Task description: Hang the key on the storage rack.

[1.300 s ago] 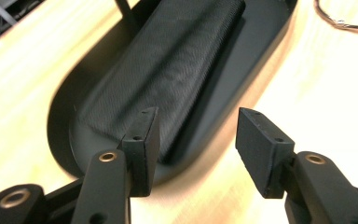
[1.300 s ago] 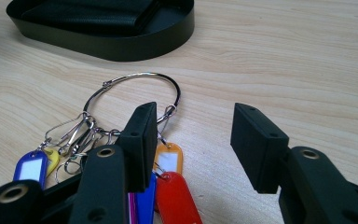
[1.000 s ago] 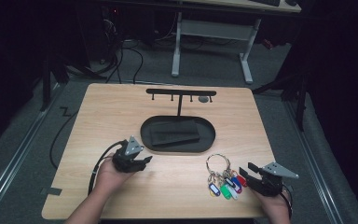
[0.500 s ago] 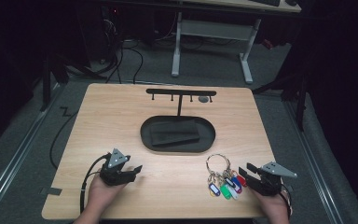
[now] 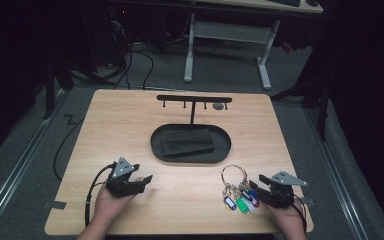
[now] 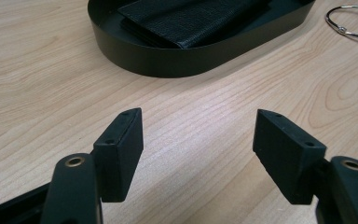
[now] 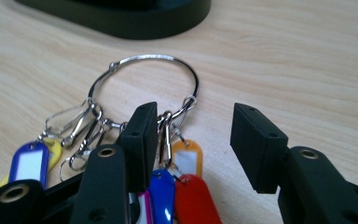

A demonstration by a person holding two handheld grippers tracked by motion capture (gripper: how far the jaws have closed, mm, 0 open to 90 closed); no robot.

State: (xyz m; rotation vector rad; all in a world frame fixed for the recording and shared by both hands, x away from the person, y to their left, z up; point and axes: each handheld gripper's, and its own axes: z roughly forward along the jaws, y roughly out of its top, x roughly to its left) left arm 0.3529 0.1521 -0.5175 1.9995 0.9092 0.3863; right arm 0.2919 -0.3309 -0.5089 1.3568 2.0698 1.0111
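Key ring with coloured tags: lies just ahead of right gripper, jaws apart, one straddling clips. Risk: closing catches loose tags, ring slides. Left gripper: agape, empty.

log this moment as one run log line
left gripper: open, empty, over bare table | right gripper: open, at key ring clips | tray: behind | ring: flat on table

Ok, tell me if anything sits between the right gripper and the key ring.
Nothing visible does. The right gripper is open right at the key ring; its fingers stand over the clips and coloured tags, with bare table around.
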